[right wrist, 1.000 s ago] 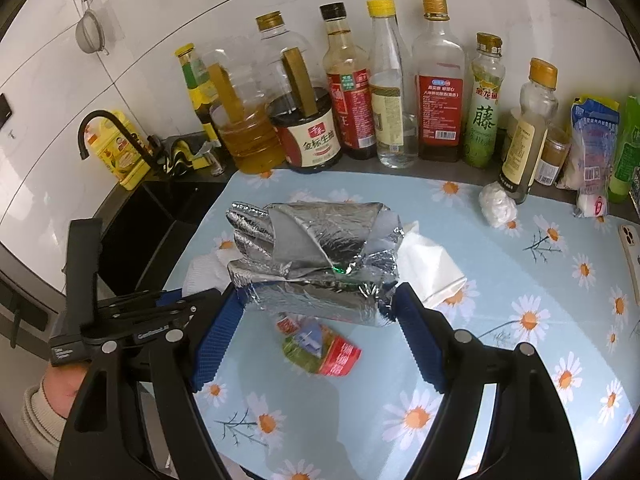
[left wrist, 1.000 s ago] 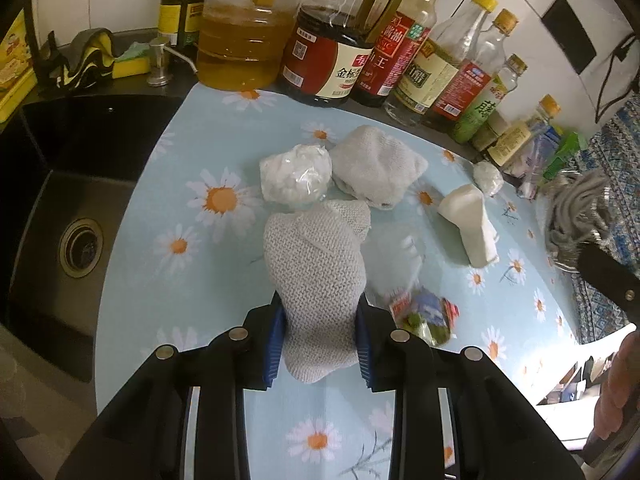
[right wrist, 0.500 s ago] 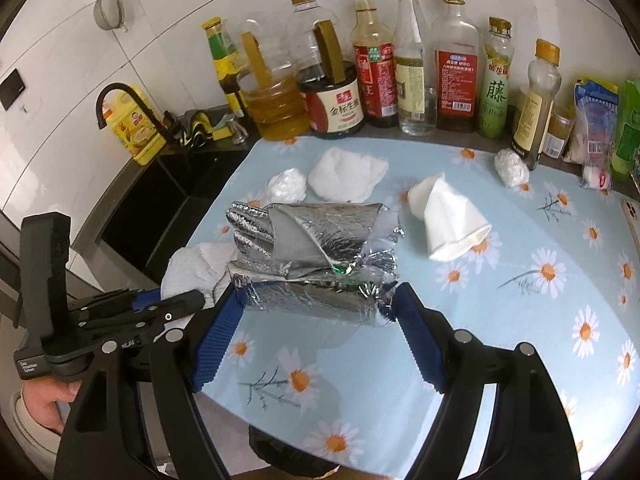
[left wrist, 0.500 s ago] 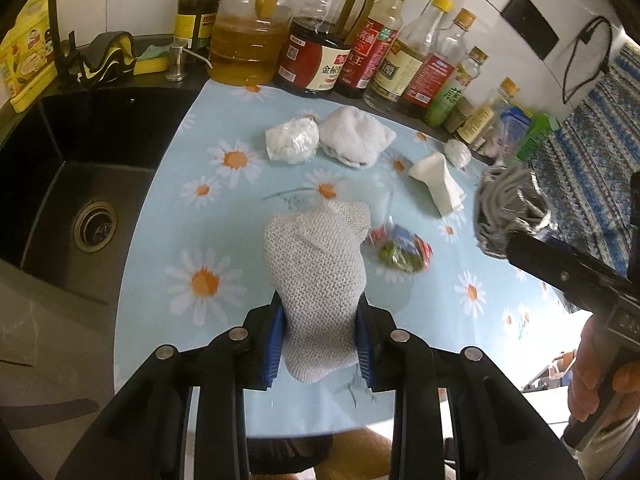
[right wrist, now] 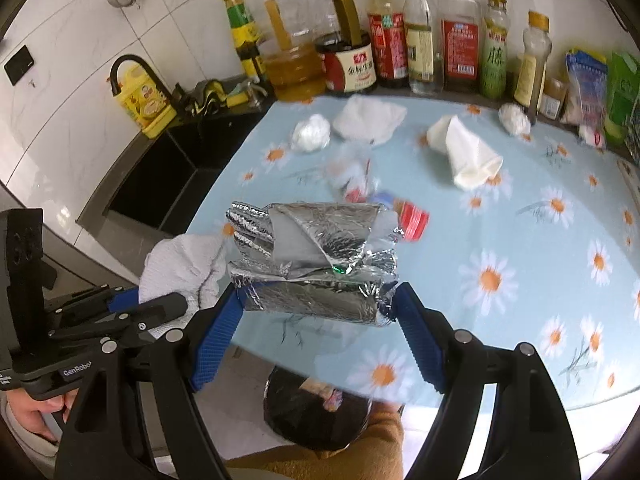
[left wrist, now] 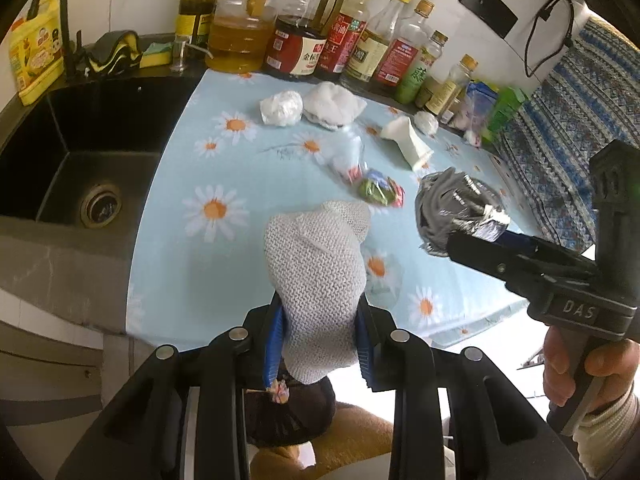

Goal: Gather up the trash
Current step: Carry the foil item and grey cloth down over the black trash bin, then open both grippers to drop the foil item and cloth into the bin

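Note:
My left gripper [left wrist: 320,340] is shut on a grey-white crumpled paper towel [left wrist: 320,276], held above the table's front edge. My right gripper [right wrist: 316,304] is shut on a crumpled silver foil packet [right wrist: 312,264], which shows as a foil wad [left wrist: 452,208] in the left wrist view. Below both, off the table edge, sits a black-lined trash bin [right wrist: 316,412] with a scrap inside. On the daisy tablecloth [right wrist: 520,280] lie a colourful snack wrapper [left wrist: 378,190], a white wad [left wrist: 280,108], a white cloth-like tissue [left wrist: 334,104], a white paper cone [left wrist: 408,142] and a small white ball [left wrist: 426,122].
A row of oil and sauce bottles [right wrist: 400,40] lines the back wall. A black sink [left wrist: 72,160] with a faucet lies left of the table. Snack bags [right wrist: 588,84] stand at the back right. A patterned cloth [left wrist: 560,120] hangs on the right. A hand [left wrist: 580,368] holds the right gripper.
Both grippers have pulled back from the table middle toward its front edge, still holding the paper towel and the foil. The trash bin has come into view below them.

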The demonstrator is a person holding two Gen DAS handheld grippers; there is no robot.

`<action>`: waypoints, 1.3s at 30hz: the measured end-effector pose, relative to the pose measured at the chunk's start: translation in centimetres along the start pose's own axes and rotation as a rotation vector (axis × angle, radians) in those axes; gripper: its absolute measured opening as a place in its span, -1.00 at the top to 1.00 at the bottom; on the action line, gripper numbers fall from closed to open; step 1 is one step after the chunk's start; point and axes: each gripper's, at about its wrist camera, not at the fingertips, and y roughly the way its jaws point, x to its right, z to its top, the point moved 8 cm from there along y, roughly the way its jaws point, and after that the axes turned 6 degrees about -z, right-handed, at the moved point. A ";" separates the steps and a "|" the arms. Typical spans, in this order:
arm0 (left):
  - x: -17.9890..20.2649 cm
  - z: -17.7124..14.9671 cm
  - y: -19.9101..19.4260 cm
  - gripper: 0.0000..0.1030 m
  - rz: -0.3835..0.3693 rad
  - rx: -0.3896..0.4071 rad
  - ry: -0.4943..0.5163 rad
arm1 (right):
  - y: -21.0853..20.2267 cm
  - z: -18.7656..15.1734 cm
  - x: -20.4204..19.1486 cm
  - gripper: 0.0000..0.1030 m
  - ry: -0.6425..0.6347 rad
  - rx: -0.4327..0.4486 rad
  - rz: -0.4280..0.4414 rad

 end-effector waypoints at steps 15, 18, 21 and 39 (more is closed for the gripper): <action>-2.4 -7.0 -2.1 0.44 -0.054 -0.040 -0.024 | 0.9 -8.2 -3.6 -0.49 0.056 -0.100 -0.005; -2.8 -8.4 -1.8 0.44 -0.061 -0.063 -0.026 | 1.3 -9.8 -3.9 -0.49 0.060 -0.125 -0.012; -3.2 -9.6 -1.3 0.44 -0.072 -0.085 -0.038 | 2.0 -11.5 -3.6 -0.49 0.085 -0.164 -0.017; -6.0 -17.5 4.7 0.44 -0.056 -0.284 -0.129 | 7.3 -19.2 -1.6 -0.49 0.214 -0.350 0.002</action>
